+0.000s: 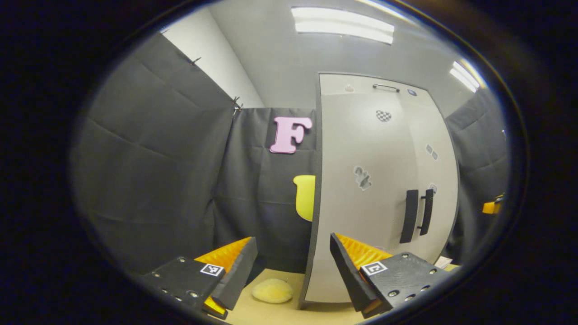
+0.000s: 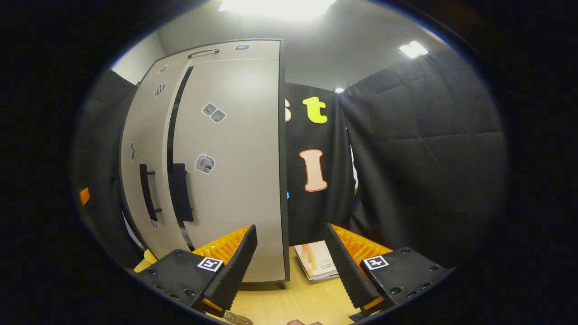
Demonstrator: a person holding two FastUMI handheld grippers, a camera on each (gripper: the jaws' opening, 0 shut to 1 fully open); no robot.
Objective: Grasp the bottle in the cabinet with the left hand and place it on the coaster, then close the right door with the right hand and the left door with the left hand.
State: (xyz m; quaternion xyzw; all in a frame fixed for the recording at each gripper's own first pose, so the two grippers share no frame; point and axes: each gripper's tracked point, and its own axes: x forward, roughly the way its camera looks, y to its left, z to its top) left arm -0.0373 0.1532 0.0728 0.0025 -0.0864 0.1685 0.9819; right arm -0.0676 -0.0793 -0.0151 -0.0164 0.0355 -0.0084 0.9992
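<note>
evidently both doors of the tall pale-grey cabinet (image 1: 361, 180) look shut, so the bottle is likely hidden inside; left gripper (image 1: 293, 266) and right gripper (image 2: 291, 262) hang spread, empty, ready near it.

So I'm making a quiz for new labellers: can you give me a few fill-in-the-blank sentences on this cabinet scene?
1. Both doors of the cabinet are ____.
2. The fingers of the left gripper stand ____, with nothing between them.
3. Each door carries a ____ handle.
4. The booklet lies on the table to the ____ of the cabinet in the right gripper view.

Missing words: closed; apart; black; right
</note>
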